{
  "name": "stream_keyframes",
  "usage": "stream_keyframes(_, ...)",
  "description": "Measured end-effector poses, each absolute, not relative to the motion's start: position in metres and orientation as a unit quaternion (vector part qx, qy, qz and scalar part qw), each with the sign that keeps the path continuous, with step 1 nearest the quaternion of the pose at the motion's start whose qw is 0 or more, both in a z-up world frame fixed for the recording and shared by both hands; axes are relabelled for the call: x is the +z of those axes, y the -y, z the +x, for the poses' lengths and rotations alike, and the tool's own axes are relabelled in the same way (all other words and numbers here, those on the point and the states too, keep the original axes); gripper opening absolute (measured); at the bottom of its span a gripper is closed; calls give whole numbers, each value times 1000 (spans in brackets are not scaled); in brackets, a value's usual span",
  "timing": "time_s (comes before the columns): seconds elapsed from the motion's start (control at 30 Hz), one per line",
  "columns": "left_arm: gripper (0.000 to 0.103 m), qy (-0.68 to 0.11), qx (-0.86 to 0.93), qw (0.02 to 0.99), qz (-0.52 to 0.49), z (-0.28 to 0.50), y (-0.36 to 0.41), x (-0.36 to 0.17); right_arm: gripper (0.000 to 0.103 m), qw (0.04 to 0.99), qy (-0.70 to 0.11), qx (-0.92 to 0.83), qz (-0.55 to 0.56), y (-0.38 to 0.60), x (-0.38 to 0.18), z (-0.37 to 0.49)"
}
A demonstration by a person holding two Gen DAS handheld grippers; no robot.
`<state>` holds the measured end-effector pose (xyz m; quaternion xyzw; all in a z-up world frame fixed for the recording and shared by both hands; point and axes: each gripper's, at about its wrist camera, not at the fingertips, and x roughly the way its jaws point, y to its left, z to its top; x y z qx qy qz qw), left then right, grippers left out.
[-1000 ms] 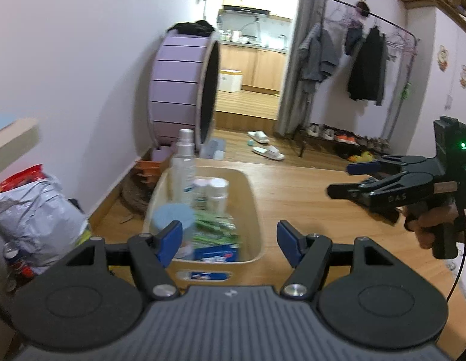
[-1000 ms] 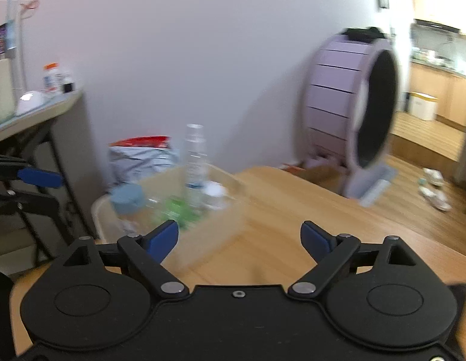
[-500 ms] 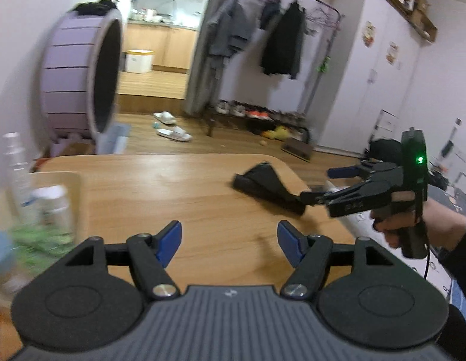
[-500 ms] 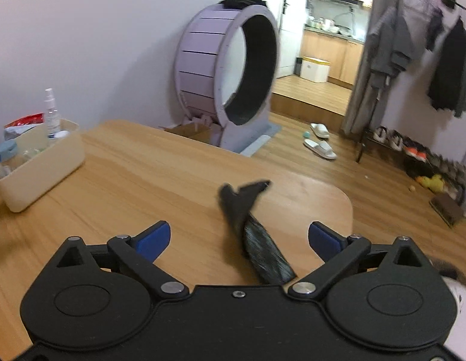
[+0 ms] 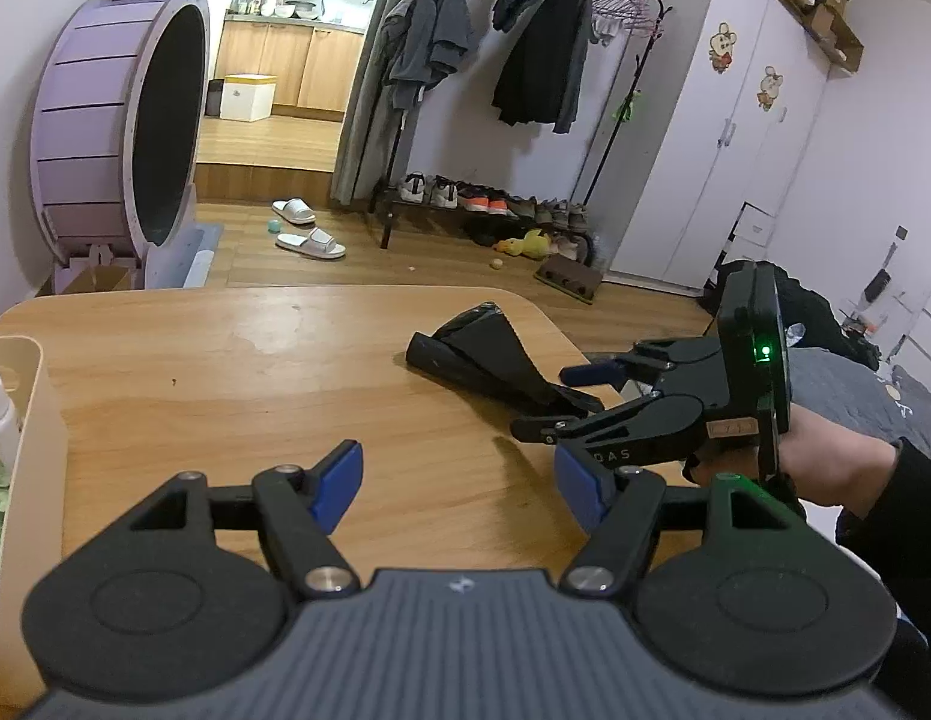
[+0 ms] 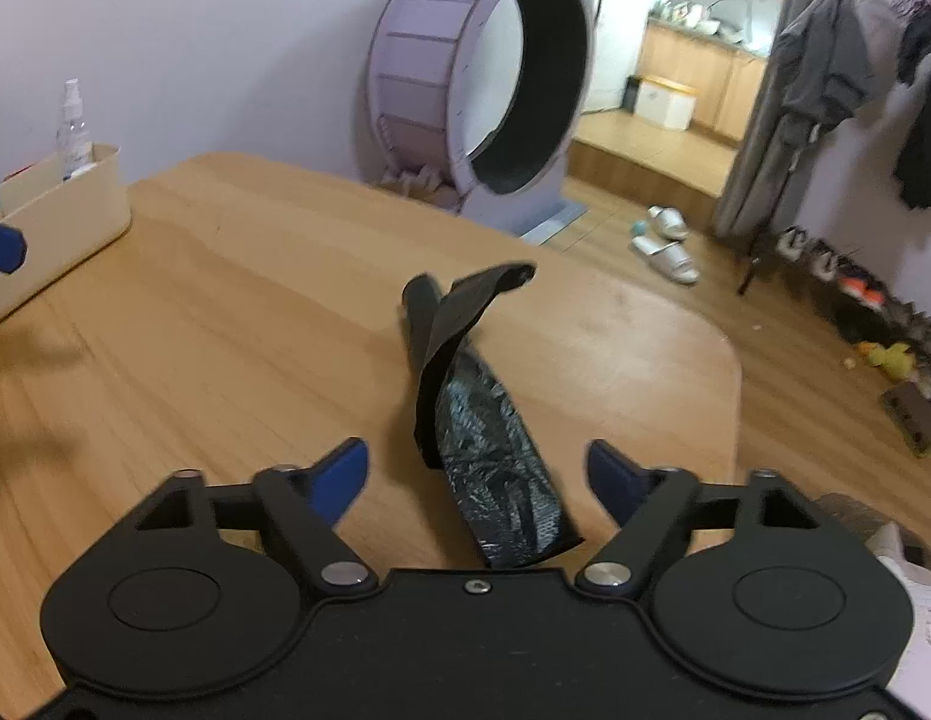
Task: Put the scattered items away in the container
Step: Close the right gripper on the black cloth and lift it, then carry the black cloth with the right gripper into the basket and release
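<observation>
A black folded strap-like item (image 6: 465, 372) lies on the wooden table (image 6: 225, 330); it also shows in the left wrist view (image 5: 483, 354). My right gripper (image 6: 477, 474) is open, its fingers either side of the item's near end, not closed on it. In the left wrist view the right gripper (image 5: 561, 396) points at the item from the right. My left gripper (image 5: 456, 489) is open and empty above the bare table. The cream container (image 6: 57, 222) with a spray bottle (image 6: 74, 126) stands at the table's left end; its rim shows in the left wrist view (image 5: 27, 396).
A purple cat wheel (image 6: 483, 78) stands on the floor beyond the table. A clothes rack (image 5: 525, 60) with shoes beneath and slippers (image 5: 309, 240) are further back. The table's rounded far edge (image 6: 729, 360) is close to the item.
Both grippers swung right, away from the container. The right gripper moved in over the black item, which now lies between its open fingers.
</observation>
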<state>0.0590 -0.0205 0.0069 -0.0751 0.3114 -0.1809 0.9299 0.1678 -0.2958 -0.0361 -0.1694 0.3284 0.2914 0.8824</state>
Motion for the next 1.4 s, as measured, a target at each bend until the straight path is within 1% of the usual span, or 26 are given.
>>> stream_keyframes(0.03, 69, -312, -180, 930, -75, 60, 21, 7, 64, 880, -332, 295, -168, 296, -37, 169)
stream_keyframes(0.07, 69, -313, -180, 930, -75, 61, 21, 7, 57, 878, -334, 299, -165, 297, -38, 170)
stream_keyframes(0.13, 69, -313, -179, 930, -73, 62, 21, 7, 49, 877, -336, 306, -157, 300, -39, 172)
stream_keyframes(0.17, 69, -313, -178, 930, -74, 61, 20, 8, 36, 876, -338, 308, -151, 302, -39, 173)
stream_keyframes(0.2, 69, -313, -177, 930, -76, 60, 19, 8, 30, 875, -341, 311, -145, 304, -38, 174)
stream_keyframes(0.23, 69, -313, -176, 930, -77, 58, 17, 8, 29, 874, -344, 313, -139, 306, -37, 176)
stream_keyframes(0.3, 69, -311, -172, 931, -78, 53, 14, 10, 24, 872, -345, 317, -141, 306, -35, 174)
stream_keyframes(0.4, 69, -308, -167, 933, -78, 41, 9, 12, 24, 874, -340, 321, -132, 307, -28, 169)
stream_keyframes(0.67, 69, -297, -138, 941, -88, -2, -19, 25, 24, 874, -295, 363, -133, 292, 9, 139)
stream_keyframes(0.97, 69, -271, -70, 954, -103, -59, -71, 51, 23, 840, -247, 467, -122, 214, 52, 105)
stream_keyframes(1.2, 69, -255, -38, 961, -95, -85, -96, 71, 23, 798, -249, 538, -105, 130, 53, 87)
stream_keyframes(1.4, 69, -254, -5, 962, -98, -102, -120, 81, 24, 776, -273, 558, -104, 77, 43, 76)
